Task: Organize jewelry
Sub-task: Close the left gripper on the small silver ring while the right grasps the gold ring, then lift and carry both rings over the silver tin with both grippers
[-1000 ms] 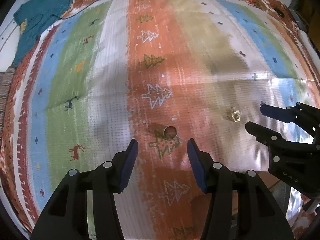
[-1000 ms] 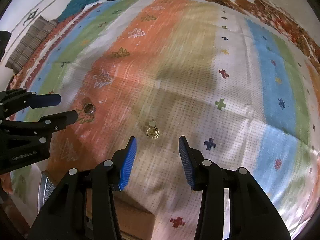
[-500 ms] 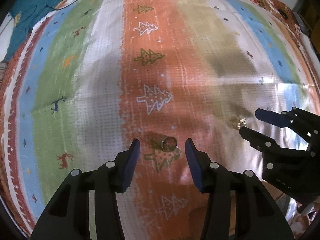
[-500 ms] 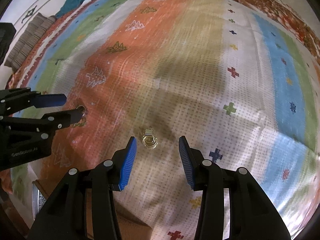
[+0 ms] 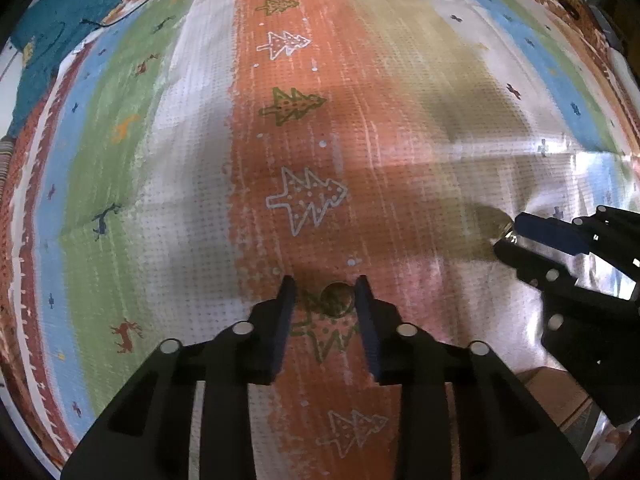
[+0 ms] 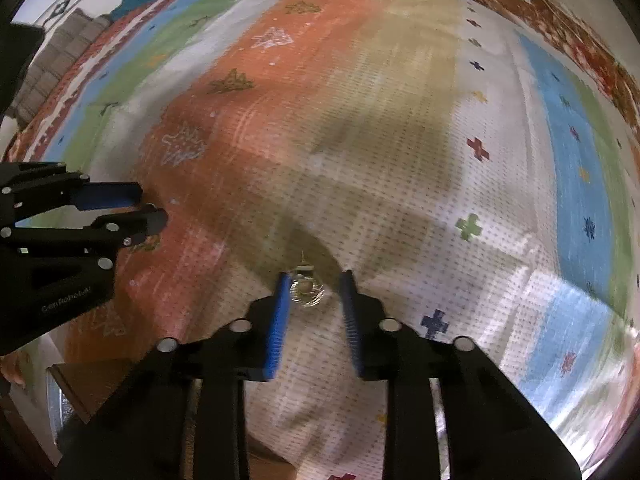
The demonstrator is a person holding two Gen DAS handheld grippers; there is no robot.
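My left tool (image 5: 325, 300) points almost straight down, and its jaws have just been narrowing around the plain ring (image 5: 338, 299), which lies flat between them on the orange stripe (image 5: 304, 128) of the patterned cloth (image 5: 120, 152), on the green tree motif (image 5: 332, 332). The right pad looks to be at the ring's edge, while a sliver of cloth shows on the left side, so I judge the grip not yet closed. My right tool (image 6: 313, 294) has likewise just been narrowing, with the ornate gold ring (image 6: 306, 290) between its blue pads: the left pad touches it, the right pad stands just clear. That ring lies to the right of the orange stripe, on the dotted white ground where the olive stripe (image 6: 400, 92) ends.

To do this well, I would finish both closes slowly, keeping the pads low against the cloth so each ring is pinched across its band and does not tip or skid away; the soft cloth may bunch up under the tips. Then lift straight.

Beyond the orange stripe, at the far left edge of the cloth, lies a teal garment (image 5: 56, 40) with a thin dark cable (image 5: 132, 8) beside it.

In the right wrist view the left tool's body carries small pale lettering (image 6: 66, 303), too blurred to read with confidence.
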